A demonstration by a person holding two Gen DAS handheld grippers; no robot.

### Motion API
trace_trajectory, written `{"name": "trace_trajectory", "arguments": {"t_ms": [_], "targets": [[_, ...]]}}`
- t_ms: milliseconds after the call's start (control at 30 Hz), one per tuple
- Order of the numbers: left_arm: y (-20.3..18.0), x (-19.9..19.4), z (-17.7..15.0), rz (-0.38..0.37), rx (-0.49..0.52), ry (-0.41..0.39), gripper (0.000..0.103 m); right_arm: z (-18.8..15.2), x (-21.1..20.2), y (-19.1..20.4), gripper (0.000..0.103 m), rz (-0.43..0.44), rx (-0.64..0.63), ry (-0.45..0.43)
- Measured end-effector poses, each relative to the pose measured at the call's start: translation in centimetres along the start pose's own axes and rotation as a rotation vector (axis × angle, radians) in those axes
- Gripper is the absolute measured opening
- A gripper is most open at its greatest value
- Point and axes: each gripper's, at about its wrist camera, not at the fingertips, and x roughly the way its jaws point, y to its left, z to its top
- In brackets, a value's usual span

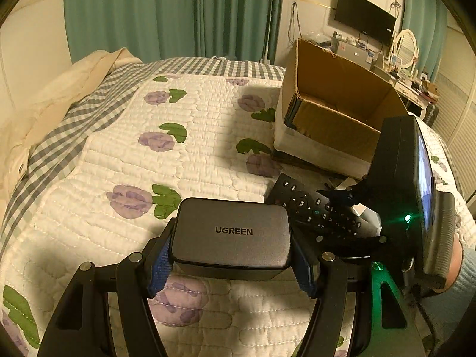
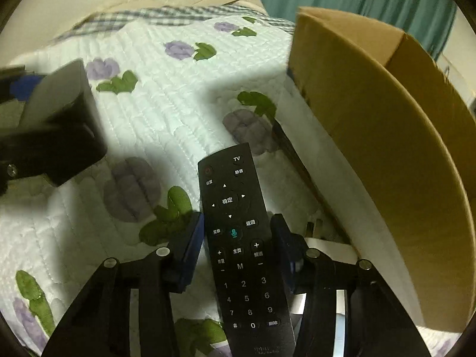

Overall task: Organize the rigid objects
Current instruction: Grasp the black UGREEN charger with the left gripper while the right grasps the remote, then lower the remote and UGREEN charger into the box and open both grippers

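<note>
Gripping a grey UGREEN charger (image 1: 231,236), the left gripper (image 1: 232,263) hides its underside; the right gripper (image 2: 238,248) clamps a black remote (image 2: 242,247), its lower end cut off.

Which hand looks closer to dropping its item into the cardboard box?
Probably right: the right gripper holds the remote beside the box; the left gripper, holding the charger, is farther away.

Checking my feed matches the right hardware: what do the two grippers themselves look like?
Both the left gripper and the right gripper have black linkage arms with silver round pivot pins and blue textured pads lining the jaws. The right unit carries a lit green LED.
</note>
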Motion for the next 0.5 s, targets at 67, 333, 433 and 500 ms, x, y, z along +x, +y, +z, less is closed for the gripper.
{"name": "trace_trajectory", "arguments": {"t_ms": [67, 333, 433, 500], "targets": [[-0.2, 0.1, 0.0, 0.004, 0.006, 0.003, 0.069, -0.2, 0.0, -0.8, 0.046, 0.033, 0.045, 0.008], [-0.4, 0.2, -0.1, 0.005, 0.013, 0.003, 0.069, -0.2, 0.6, -1.2, 0.048, 0.055, 0.078, 0.076], [-0.6, 0.2, -0.1, 0.011, 0.013, 0.008, 0.069, -0.9, -0.7, -0.2, 0.043, -0.025, 0.041, 0.061], [-0.8, 0.1, -0.2, 0.014, 0.018, 0.006, 0.069, -1.3, -1.8, -0.2, 0.037, -0.077, 0.055, 0.037]]}}
